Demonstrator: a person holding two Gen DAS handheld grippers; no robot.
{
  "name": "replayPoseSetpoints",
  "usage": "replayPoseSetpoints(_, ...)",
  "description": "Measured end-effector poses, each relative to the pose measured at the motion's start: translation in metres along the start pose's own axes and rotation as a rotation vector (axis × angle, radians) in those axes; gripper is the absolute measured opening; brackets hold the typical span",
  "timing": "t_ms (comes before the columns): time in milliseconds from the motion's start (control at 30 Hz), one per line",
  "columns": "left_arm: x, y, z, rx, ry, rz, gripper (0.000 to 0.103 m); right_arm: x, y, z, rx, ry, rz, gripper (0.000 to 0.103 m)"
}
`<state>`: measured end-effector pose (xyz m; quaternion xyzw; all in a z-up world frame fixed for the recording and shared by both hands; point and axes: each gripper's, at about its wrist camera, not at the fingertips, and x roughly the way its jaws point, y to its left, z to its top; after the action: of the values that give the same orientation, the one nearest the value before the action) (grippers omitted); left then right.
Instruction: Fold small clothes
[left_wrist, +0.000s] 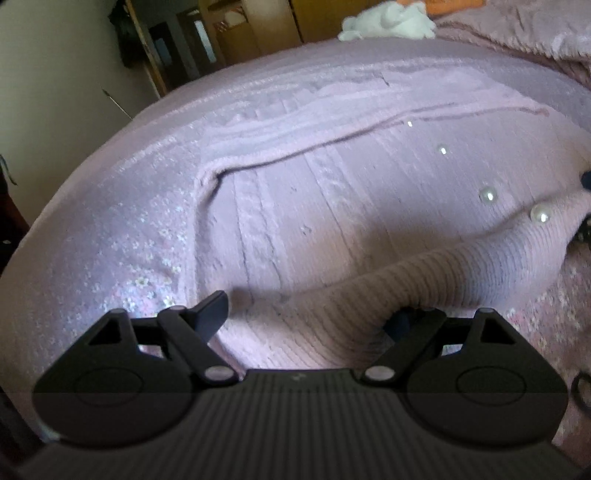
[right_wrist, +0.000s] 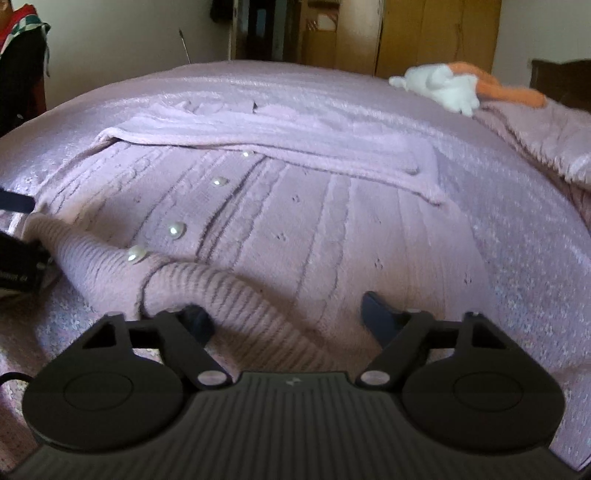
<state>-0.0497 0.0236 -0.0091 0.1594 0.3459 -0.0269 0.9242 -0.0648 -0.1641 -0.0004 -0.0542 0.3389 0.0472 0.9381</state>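
Observation:
A pink knit cardigan (left_wrist: 332, 206) (right_wrist: 332, 229) with pearl buttons (left_wrist: 487, 194) (right_wrist: 176, 229) lies front-up on a pink bedspread (left_wrist: 110, 221) (right_wrist: 517, 240). One sleeve (right_wrist: 295, 151) is folded across its upper part. The ribbed hem (left_wrist: 480, 258) (right_wrist: 240, 295) is raised and rolled toward me. My left gripper (left_wrist: 310, 314) is open, with the hem's left end lying between its fingers; the right finger is half hidden behind the knit. My right gripper (right_wrist: 288, 314) is open too, straddling the hem's right part, its left finger tucked under the roll.
A white cloth (left_wrist: 388, 20) (right_wrist: 443, 86) and an orange one (right_wrist: 509, 88) lie at the far side of the bed beside a fluffy pink blanket (right_wrist: 535, 140). Wooden cupboards (right_wrist: 436, 33) stand behind. Dark clothing (right_wrist: 18, 74) hangs at the far left.

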Motion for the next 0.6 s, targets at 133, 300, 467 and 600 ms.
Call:
replayPoseSetpoints(133, -0.002, 0.002, 0.001, -0.015, -0.031, -0.039, 0.063, -0.005, 0.008, 0.002, -0.039, -0.031, 0.013, 0.049)
replayPoseSetpoints(300, -0.014, 0.002, 0.005, -0.019, -0.055, -0.126, 0.018, -0.005, 0.020, 0.013, -0.091, -0.034, 0.034, 0.023)
replayPoseSetpoints(467, -0.022, 0.013, 0.012, -0.097, -0.085, -0.150, 0.017, -0.008, 0.017, 0.022, -0.050, -0.068, 0.030, 0.017)
replayPoseSetpoints(600, -0.023, 0.020, 0.020, -0.143, -0.088, -0.179, 0.014, -0.010, 0.012, 0.030, -0.023, -0.083, 0.044, 0.015)
